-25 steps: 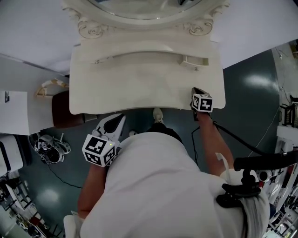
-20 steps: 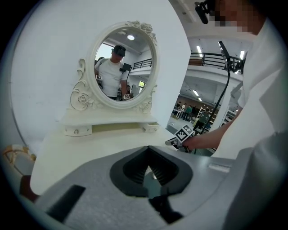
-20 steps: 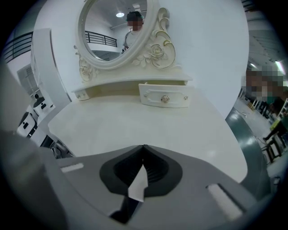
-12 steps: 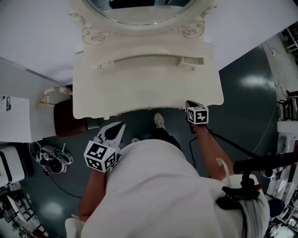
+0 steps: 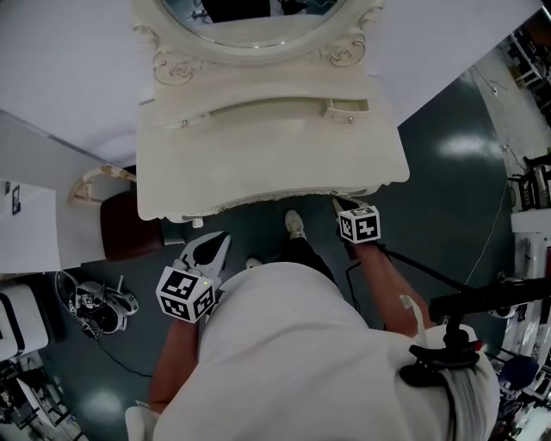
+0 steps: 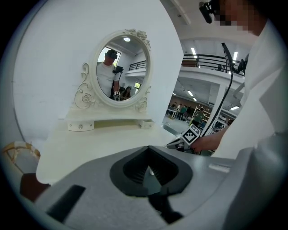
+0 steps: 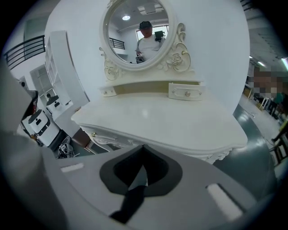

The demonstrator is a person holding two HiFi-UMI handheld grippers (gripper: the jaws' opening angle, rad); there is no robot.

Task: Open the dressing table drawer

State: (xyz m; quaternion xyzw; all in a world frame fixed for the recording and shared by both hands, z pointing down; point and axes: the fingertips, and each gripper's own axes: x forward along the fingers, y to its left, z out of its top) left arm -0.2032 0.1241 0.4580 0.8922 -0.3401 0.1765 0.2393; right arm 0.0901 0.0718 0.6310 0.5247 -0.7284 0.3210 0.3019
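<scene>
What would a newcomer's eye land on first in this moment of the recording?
The cream dressing table with its scroll-framed oval mirror fills the upper middle of the head view, against a white wall. Below, the right gripper sits by the table's front right edge and the left gripper hangs over the dark floor, both with jaws together, either side of the person's white shirt.

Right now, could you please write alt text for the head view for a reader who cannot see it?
From above, a person faces a cream dressing table with an oval mirror, right gripper close to its front edge, left gripper farther back over dark floor.
</scene>
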